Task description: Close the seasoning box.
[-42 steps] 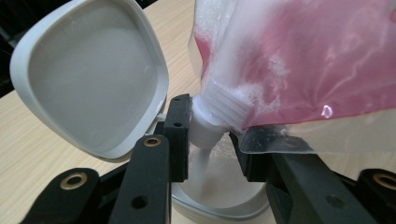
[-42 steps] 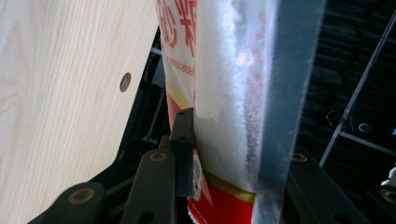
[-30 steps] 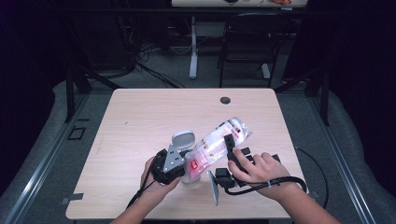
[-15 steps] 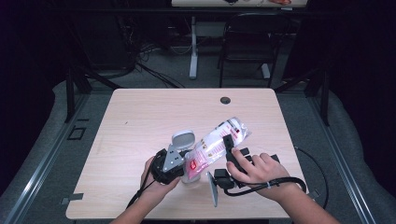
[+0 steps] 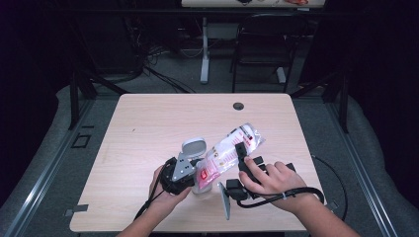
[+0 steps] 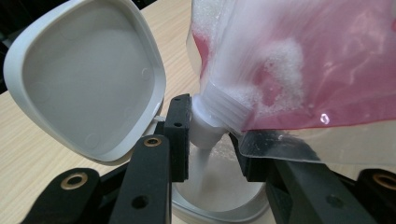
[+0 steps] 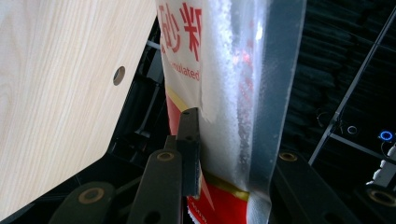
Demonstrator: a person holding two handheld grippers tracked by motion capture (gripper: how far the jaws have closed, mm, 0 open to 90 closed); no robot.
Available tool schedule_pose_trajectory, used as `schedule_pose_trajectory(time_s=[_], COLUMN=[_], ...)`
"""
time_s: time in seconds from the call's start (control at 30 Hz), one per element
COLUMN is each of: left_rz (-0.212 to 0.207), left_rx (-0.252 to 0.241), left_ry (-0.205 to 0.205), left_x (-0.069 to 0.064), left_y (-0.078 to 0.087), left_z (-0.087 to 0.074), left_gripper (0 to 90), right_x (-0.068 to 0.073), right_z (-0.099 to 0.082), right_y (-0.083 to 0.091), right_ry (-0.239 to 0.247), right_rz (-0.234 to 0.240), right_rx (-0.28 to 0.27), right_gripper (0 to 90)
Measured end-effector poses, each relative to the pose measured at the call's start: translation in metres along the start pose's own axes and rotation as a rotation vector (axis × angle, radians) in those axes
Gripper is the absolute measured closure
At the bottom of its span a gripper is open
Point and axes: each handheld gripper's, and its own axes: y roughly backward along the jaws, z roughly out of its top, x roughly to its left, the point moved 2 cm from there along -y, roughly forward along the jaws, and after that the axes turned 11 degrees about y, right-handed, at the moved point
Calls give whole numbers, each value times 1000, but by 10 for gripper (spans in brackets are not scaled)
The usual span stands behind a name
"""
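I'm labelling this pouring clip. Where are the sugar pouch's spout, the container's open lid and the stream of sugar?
spout (image 6: 208,125): left gripper view, white threaded neck of the pouch.
open lid (image 6: 88,79): left gripper view, pale inner face.
stream of sugar (image 6: 198,172): left gripper view, white column below the spout.

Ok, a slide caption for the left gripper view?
Tilted pouch pours white granules through its spout into an open-lidded container.

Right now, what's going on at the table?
A person is pouring white granules from a pouch into a jar on the table. The right gripper clamps the tilted pouch, and its jaws have just been closing further on it. The left gripper has its jaws either side of the jar, whose hinged lid stands open. The spout points down into the jar mouth and a white stream is falling in.
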Motion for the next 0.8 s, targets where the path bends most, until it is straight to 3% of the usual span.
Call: schedule_pose_trajectory(time_s=[0.8], left_rz=[-14], left_rx=[1], left_ry=[10], left_x=[-1], left_y=[-2], left_z=[0], left_gripper=[696], right_x=[0], right_z=[0], right_y=[2], right_ry=[22], right_rz=[1], right_rx=[2], right_gripper=[778])
